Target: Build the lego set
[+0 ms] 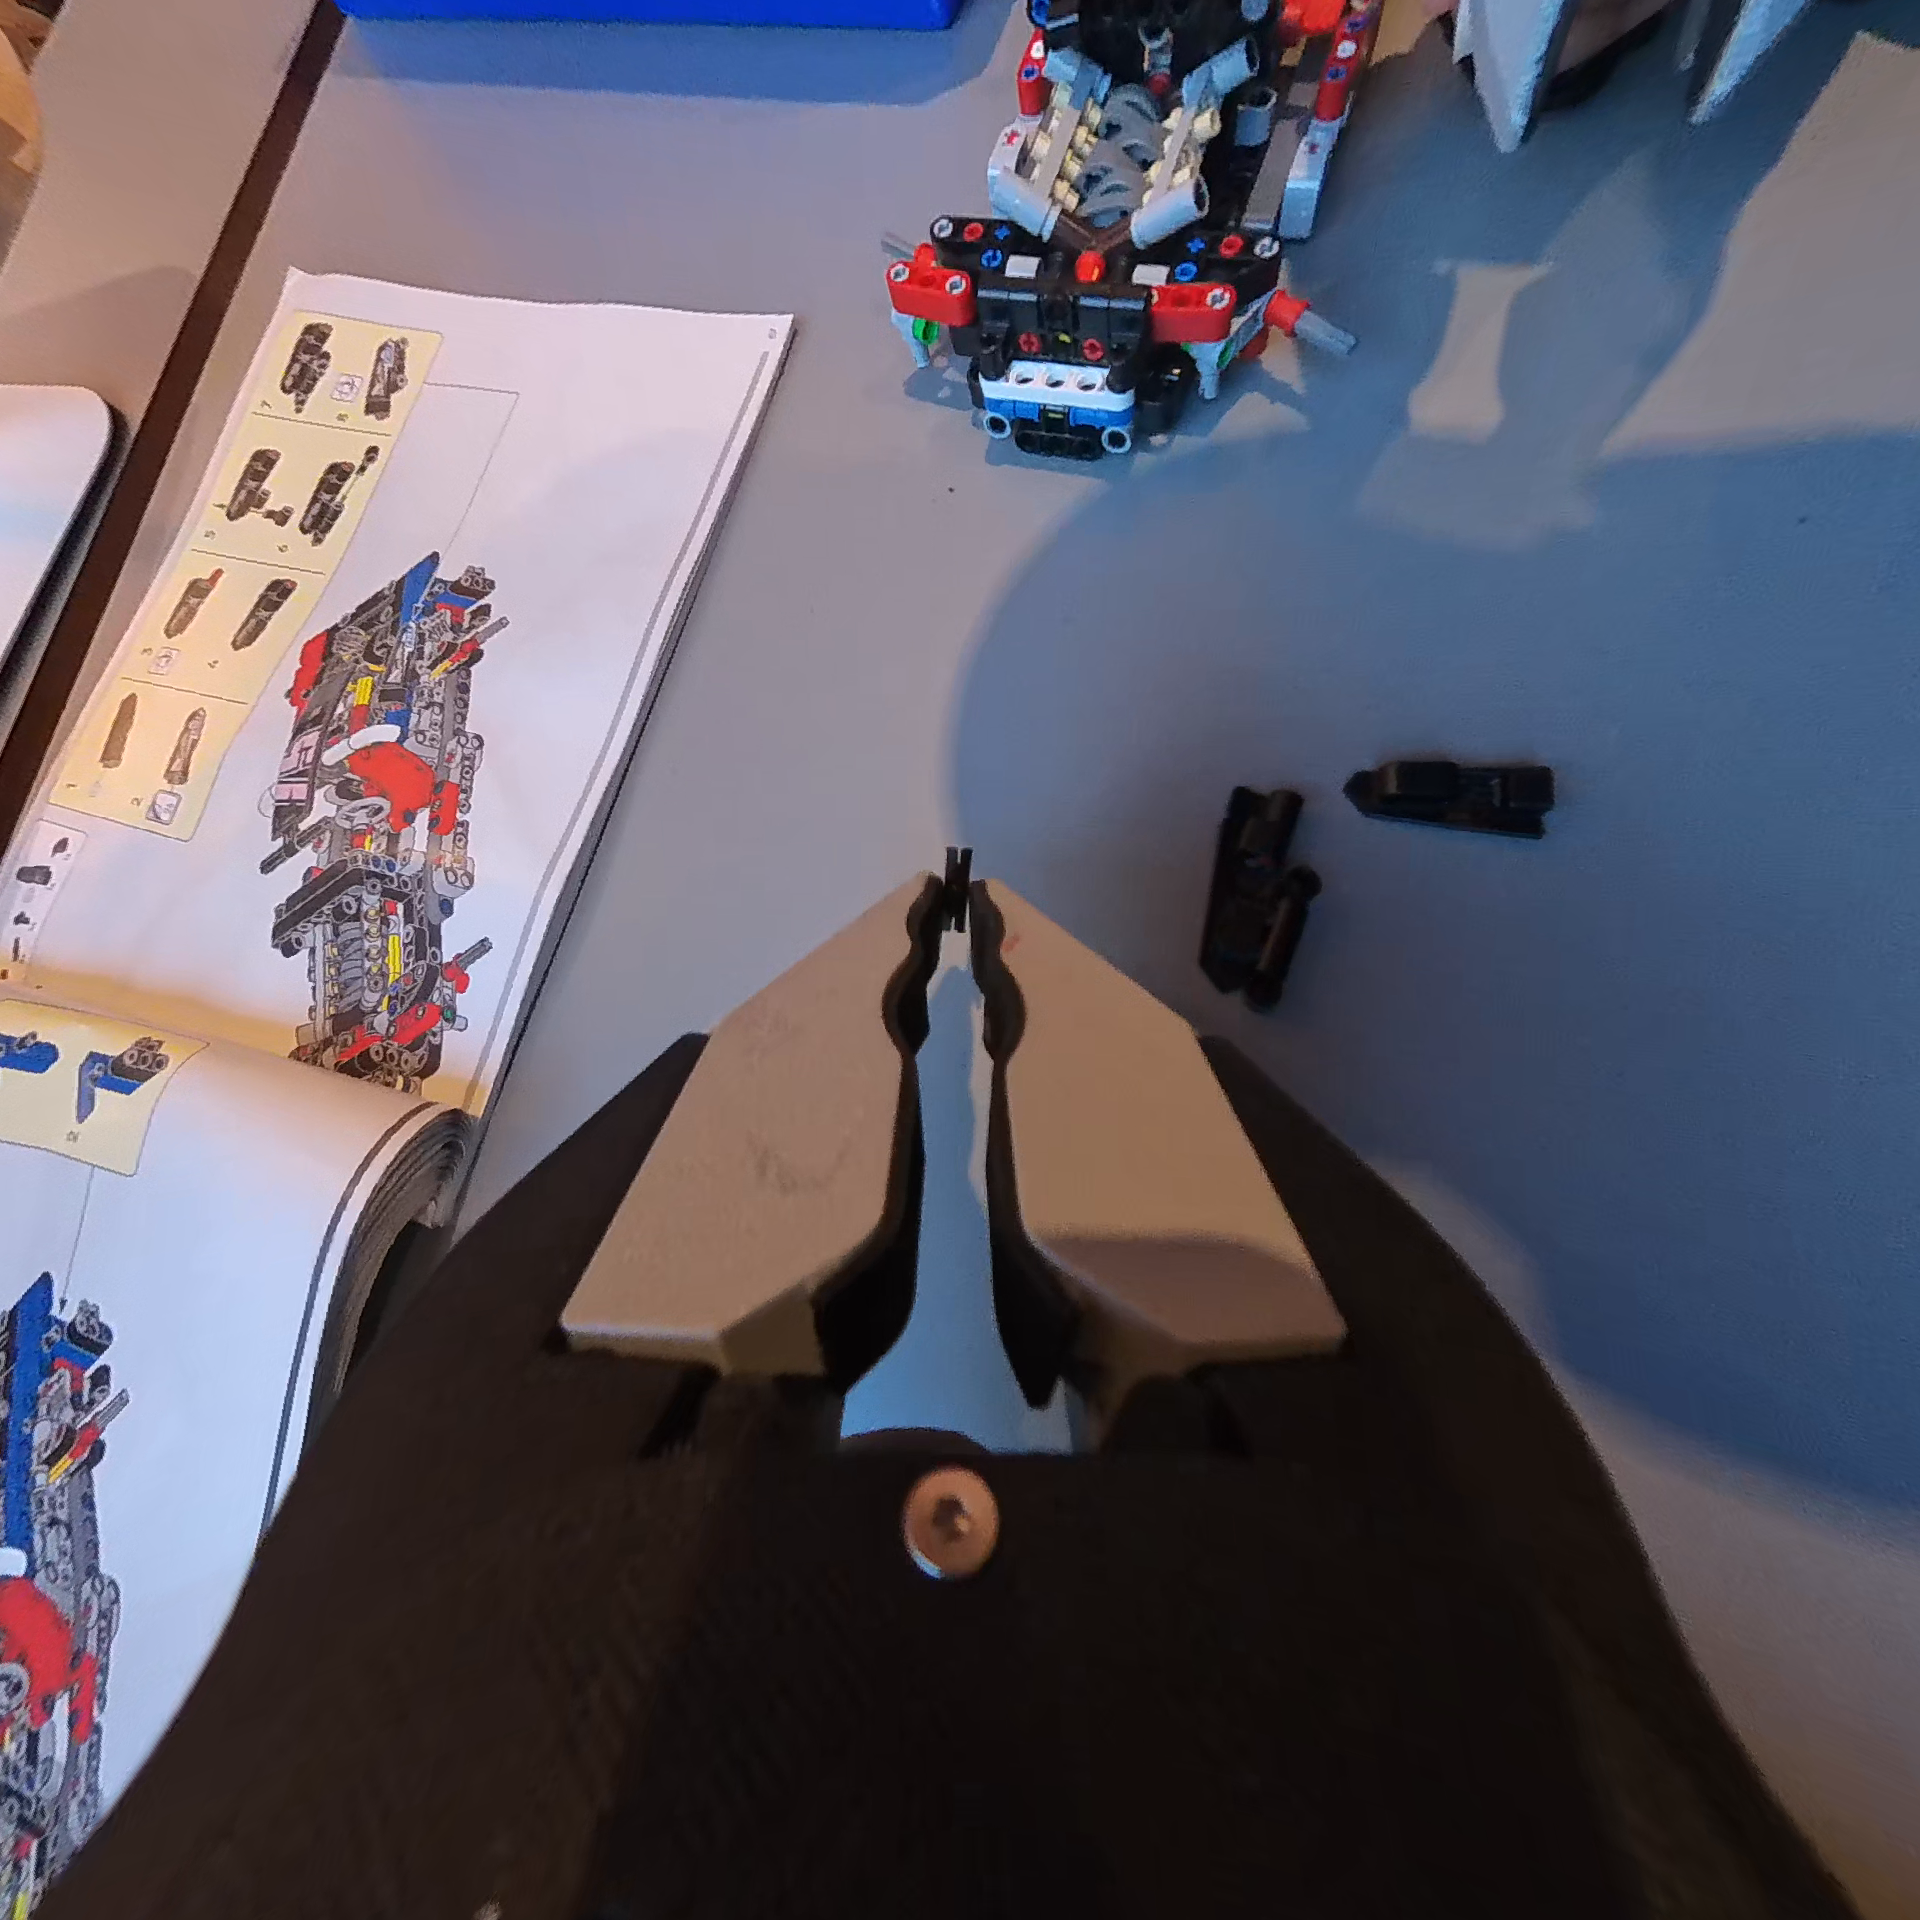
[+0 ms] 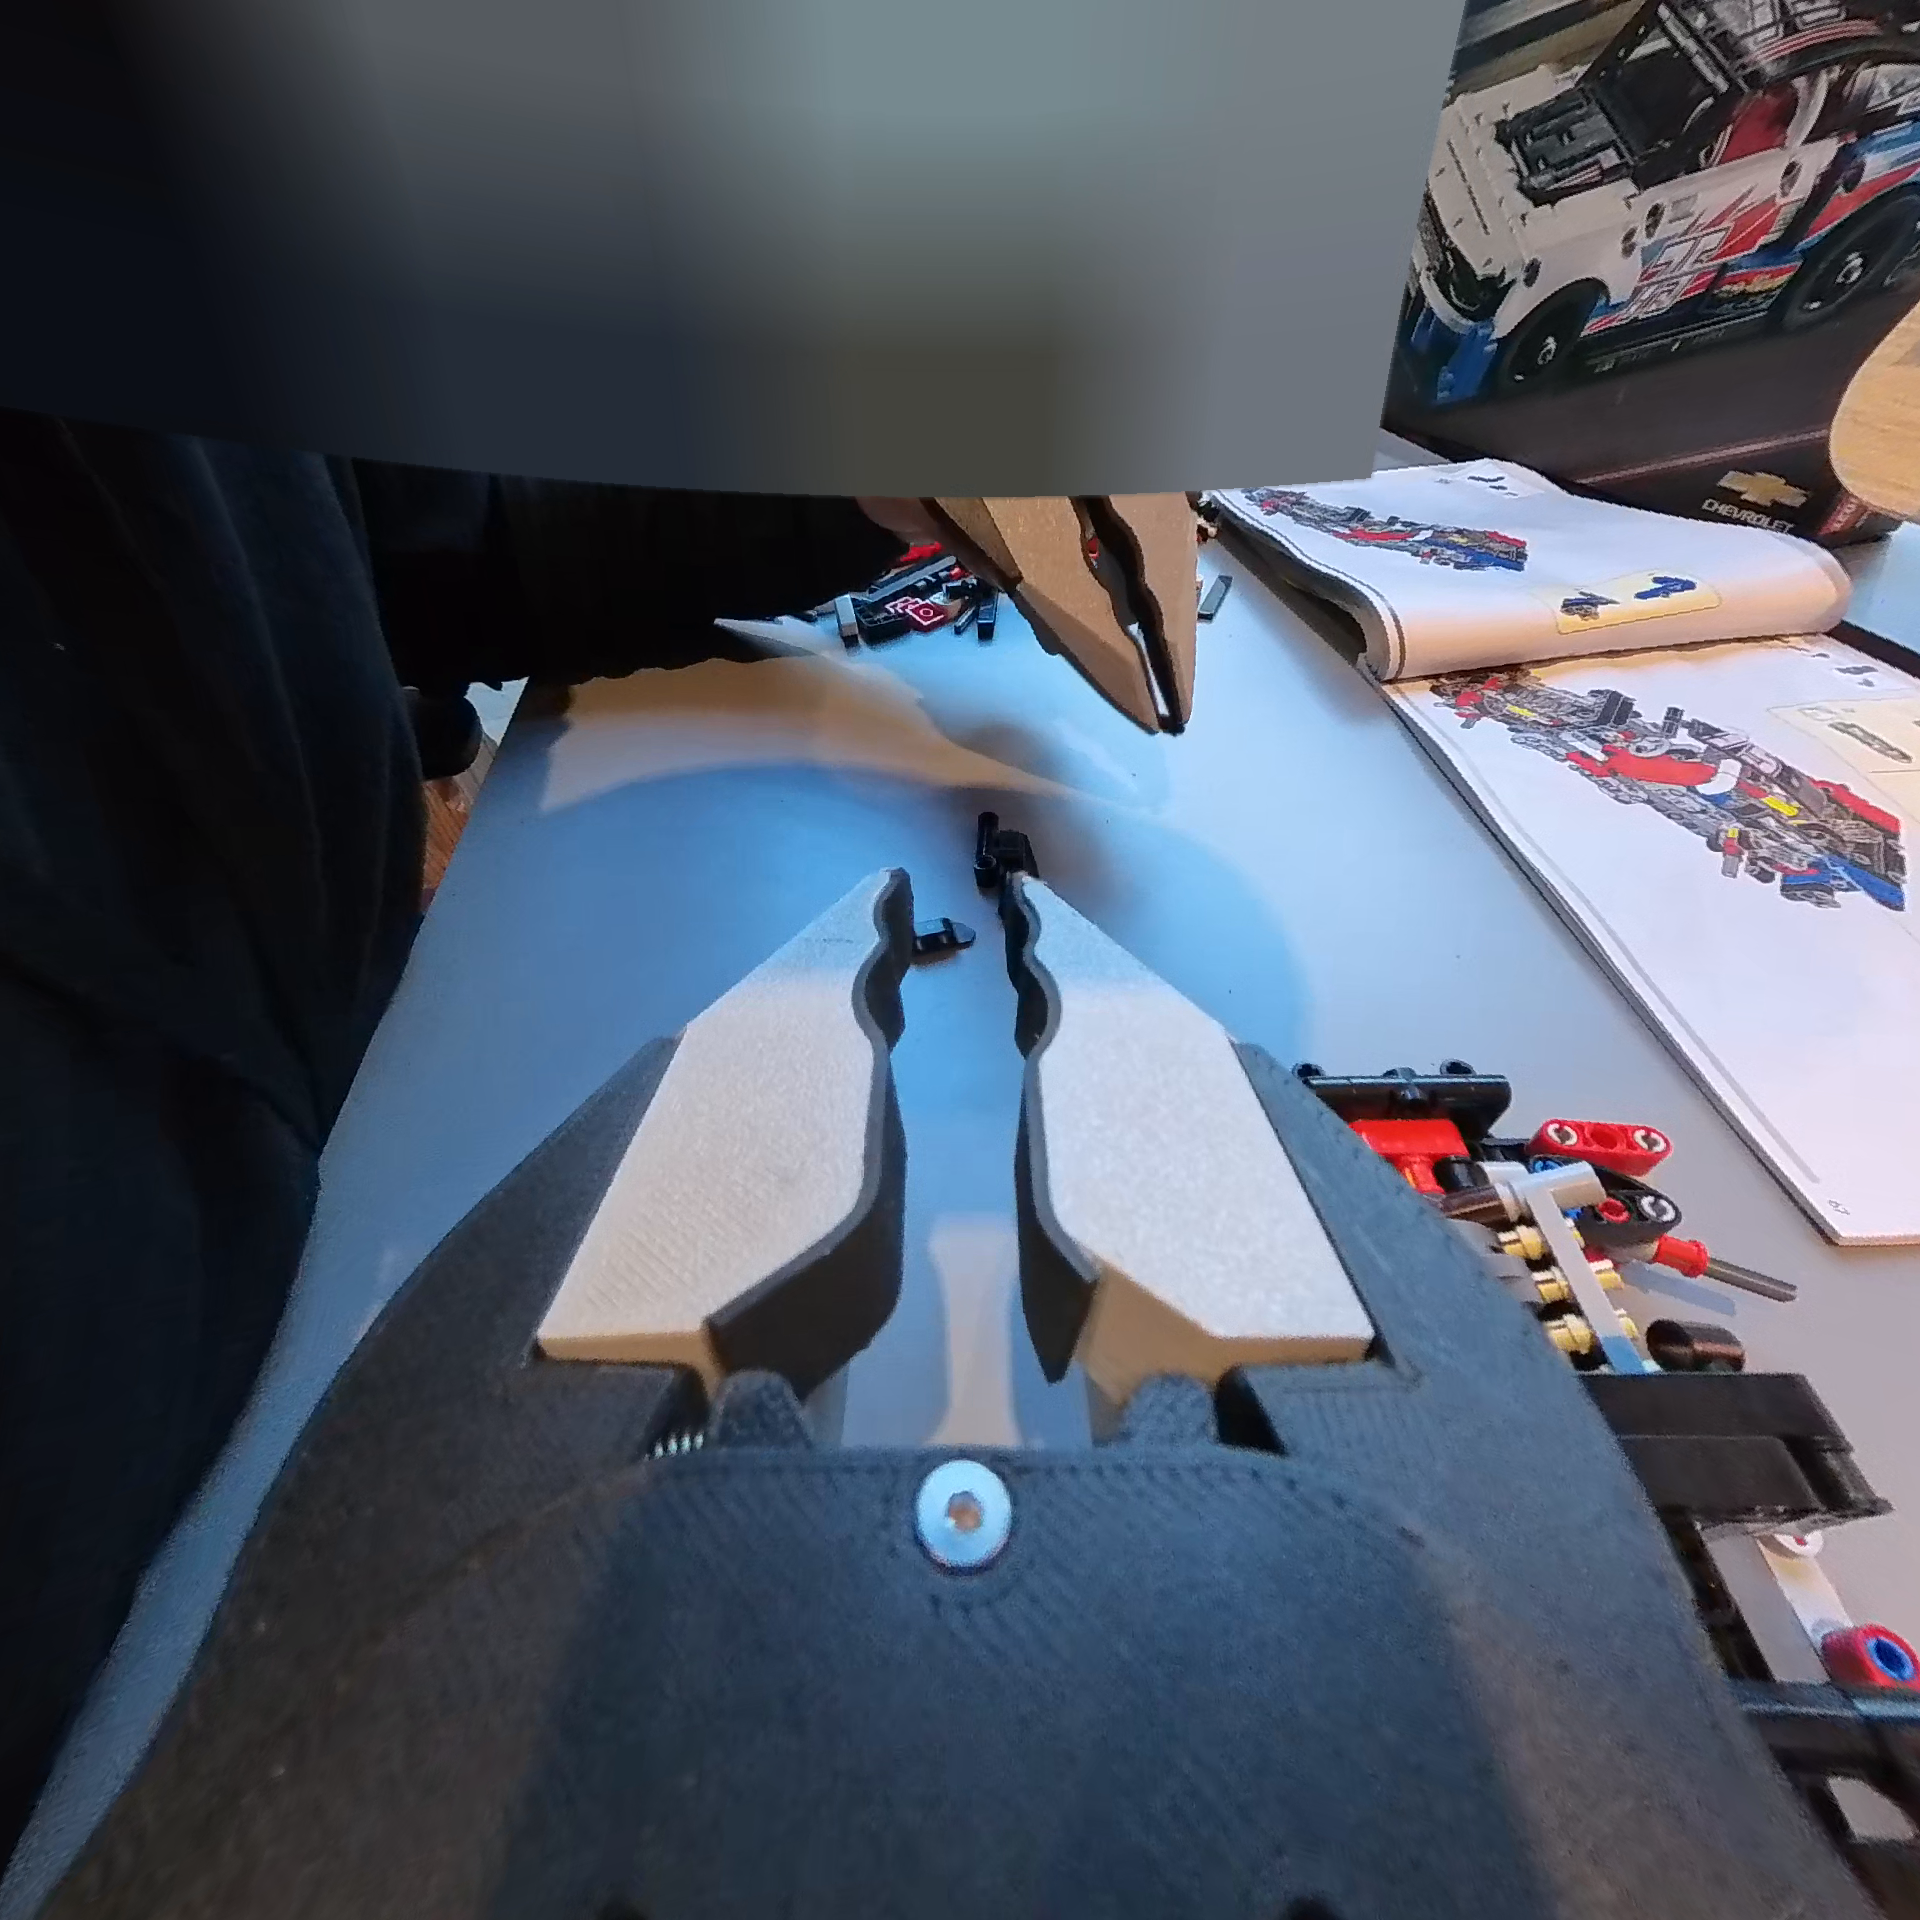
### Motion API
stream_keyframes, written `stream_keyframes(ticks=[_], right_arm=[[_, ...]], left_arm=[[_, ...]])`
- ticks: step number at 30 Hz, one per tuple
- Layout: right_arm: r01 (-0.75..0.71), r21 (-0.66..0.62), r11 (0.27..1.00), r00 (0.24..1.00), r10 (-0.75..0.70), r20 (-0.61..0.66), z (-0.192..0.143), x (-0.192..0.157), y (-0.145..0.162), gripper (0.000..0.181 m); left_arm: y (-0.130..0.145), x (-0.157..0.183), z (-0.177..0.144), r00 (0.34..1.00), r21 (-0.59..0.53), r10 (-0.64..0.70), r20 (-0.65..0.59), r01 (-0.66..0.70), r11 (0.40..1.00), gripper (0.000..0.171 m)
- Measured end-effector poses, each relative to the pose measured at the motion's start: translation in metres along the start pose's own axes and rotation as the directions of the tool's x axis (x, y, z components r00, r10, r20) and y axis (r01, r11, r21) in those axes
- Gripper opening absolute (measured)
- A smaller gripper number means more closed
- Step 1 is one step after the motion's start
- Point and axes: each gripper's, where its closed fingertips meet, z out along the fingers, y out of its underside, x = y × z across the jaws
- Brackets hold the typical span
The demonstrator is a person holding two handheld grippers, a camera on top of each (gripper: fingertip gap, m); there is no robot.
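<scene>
My left gripper (image 1: 957,891) is shut on a small black pin (image 1: 957,871) and holds it above the grey table (image 1: 831,623). It also shows in the right wrist view (image 2: 1166,717), pointing down. Two black lego sub-assemblies (image 1: 1252,899) (image 1: 1455,798) lie to its right. The part-built car chassis (image 1: 1101,260) stands farther ahead. My right gripper (image 2: 956,902) is open and low over the table. One small black piece (image 2: 945,935) lies between its fingertips and another (image 2: 1003,847) just beyond the right fingertip. The chassis (image 2: 1558,1195) is at its right.
The open instruction booklet (image 1: 468,675) lies on the left, and shows in the right wrist view (image 2: 1662,831). The set's box (image 2: 1662,208) stands behind it. Several loose pieces (image 2: 914,608) lie near a person in dark clothing (image 2: 208,831). A blue box (image 1: 644,8) is at the far edge. One gripper's finger ends stand about 15 cm off the other's.
</scene>
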Motion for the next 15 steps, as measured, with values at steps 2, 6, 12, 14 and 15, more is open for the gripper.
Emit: stream_keyframes(ticks=[2,6,12,14,15], right_arm=[[-0.003,0.006,1.0,1.0,0.003,-0.004,-0.001,0.001,-0.001,0.014],[0.014,0.01,1.0,1.0,-0.013,-0.02,0.0,0.003,-0.002,0.012],[0.039,0.011,0.999,0.997,-0.038,-0.064,0.009,0.007,-0.004,0.009],[0.039,0.018,0.999,0.995,-0.037,-0.089,0.012,0.01,-0.006,0.009],[0.038,0.027,0.999,0.994,-0.035,-0.102,0.014,0.01,-0.008,0.008]], left_arm=[[-0.002,0.001,0.001,1.0,0.015,-0.013,-0.005,0.013,1.0,0.001],[-0.013,0.01,0.003,1.0,0.044,-0.014,-0.027,0.015,0.999,0.001],[-0.032,0.022,0.001,0.999,0.093,-0.014,-0.033,0.017,0.996,0.001],[-0.039,0.025,0.002,0.998,0.119,-0.044,-0.043,0.049,0.992,0.001],[-0.041,0.027,0.003,0.998,0.126,-0.051,-0.044,0.056,0.99,0.001]])
